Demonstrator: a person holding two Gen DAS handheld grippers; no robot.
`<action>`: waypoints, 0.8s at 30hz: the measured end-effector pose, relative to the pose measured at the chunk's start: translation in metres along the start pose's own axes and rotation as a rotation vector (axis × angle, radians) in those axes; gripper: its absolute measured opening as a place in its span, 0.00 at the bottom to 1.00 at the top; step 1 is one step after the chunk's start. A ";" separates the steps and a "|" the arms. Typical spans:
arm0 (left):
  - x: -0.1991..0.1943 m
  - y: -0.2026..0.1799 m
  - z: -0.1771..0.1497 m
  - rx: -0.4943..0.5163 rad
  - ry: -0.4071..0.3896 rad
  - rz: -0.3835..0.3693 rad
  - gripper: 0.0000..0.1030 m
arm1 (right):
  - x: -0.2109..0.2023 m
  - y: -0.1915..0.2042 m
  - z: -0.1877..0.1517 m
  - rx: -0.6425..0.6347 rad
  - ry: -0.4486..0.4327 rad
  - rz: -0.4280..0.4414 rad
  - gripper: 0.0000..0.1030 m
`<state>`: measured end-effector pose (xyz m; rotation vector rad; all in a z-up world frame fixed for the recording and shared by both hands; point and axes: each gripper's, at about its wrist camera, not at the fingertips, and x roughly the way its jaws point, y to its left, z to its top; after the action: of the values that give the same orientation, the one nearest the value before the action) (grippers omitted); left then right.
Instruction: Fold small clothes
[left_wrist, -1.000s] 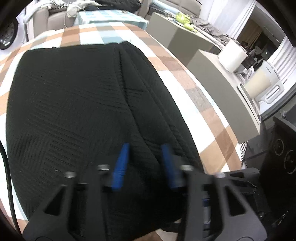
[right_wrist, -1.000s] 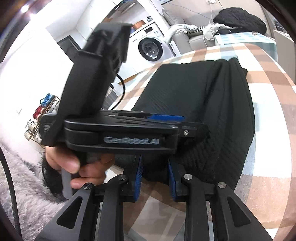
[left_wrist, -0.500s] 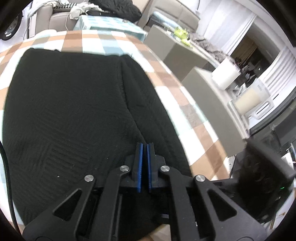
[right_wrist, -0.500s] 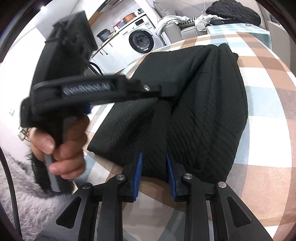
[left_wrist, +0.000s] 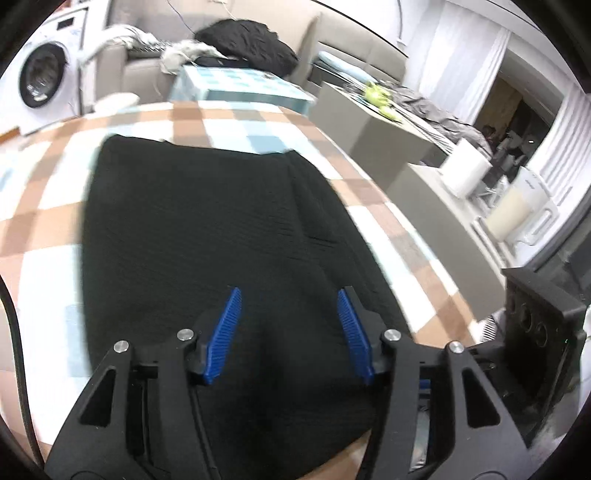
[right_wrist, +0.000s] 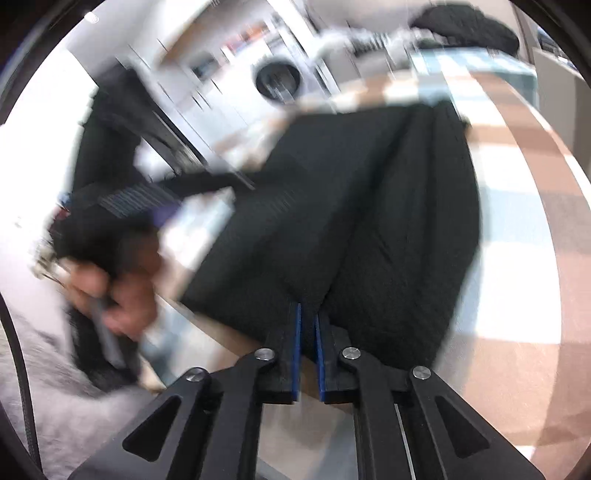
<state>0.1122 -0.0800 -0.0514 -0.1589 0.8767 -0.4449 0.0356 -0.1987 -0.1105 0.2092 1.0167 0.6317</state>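
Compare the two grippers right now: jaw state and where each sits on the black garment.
The left gripper has its jaws spread wide, holding nothing; the right gripper is nearly closed, pinching the black garment at its near edge. Left hovers over the cloth. Both have blue pads.

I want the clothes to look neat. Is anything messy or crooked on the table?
Mostly tidy. The black garment lies flat on the checked tablecloth, but a raised ridge runs down it near one side, so it isn't smooth there. The right gripper pinches its near edge; the left gripper is open above it.
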 end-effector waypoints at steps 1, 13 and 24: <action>-0.002 0.007 0.000 -0.005 0.000 0.018 0.50 | -0.002 -0.002 0.000 0.007 -0.011 0.017 0.10; -0.016 0.072 -0.021 -0.119 0.005 0.149 0.55 | 0.013 -0.051 0.061 0.143 -0.091 0.023 0.45; -0.028 0.095 -0.031 -0.179 -0.020 0.207 0.59 | 0.064 -0.027 0.109 -0.024 -0.056 -0.119 0.13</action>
<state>0.1020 0.0194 -0.0810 -0.2341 0.9029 -0.1715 0.1618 -0.1702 -0.1122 0.1432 0.9593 0.5269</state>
